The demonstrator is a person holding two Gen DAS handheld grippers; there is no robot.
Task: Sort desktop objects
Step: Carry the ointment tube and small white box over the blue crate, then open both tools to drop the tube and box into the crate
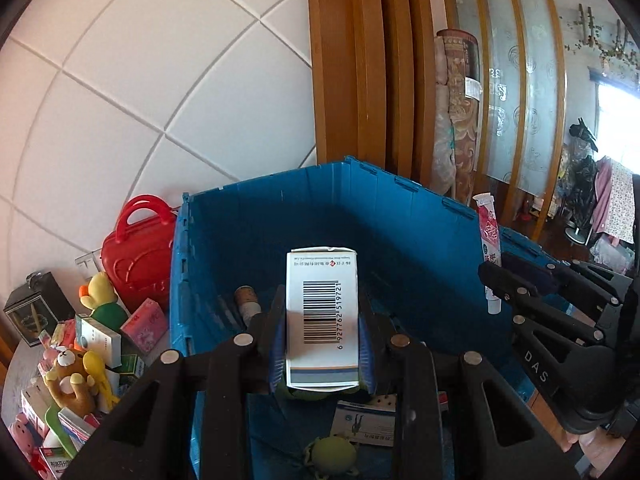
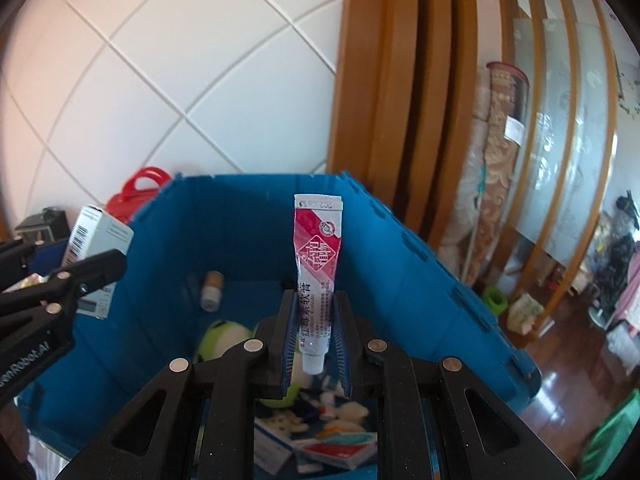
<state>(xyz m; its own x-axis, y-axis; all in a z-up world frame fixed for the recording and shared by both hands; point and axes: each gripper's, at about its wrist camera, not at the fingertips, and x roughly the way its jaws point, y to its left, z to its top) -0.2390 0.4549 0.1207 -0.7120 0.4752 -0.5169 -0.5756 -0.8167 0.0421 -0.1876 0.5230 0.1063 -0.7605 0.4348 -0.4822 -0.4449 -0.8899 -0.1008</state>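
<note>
My left gripper (image 1: 322, 300) is shut on a white medicine box (image 1: 322, 316) with a barcode, held over the blue crate (image 1: 248, 232). From the right wrist view the same box (image 2: 94, 248) shows at the left with the left gripper's fingers (image 2: 100, 266) around it. My right gripper (image 2: 316, 300) is shut on a red and white ointment tube (image 2: 318, 264), which stands upright with its cap down, above the crate (image 2: 248, 224). In the left wrist view the tube (image 1: 490, 240) and the right gripper (image 1: 500, 276) appear at the right.
The crate holds a small bottle (image 2: 211, 288), green plush toys (image 2: 224, 338) and flat packets (image 2: 332, 446). Left of the crate lie a red heart-shaped case (image 1: 136, 256), plush toys (image 1: 72, 376) and several small boxes (image 1: 100, 340). A wooden door frame (image 2: 400, 120) and tiled wall stand behind.
</note>
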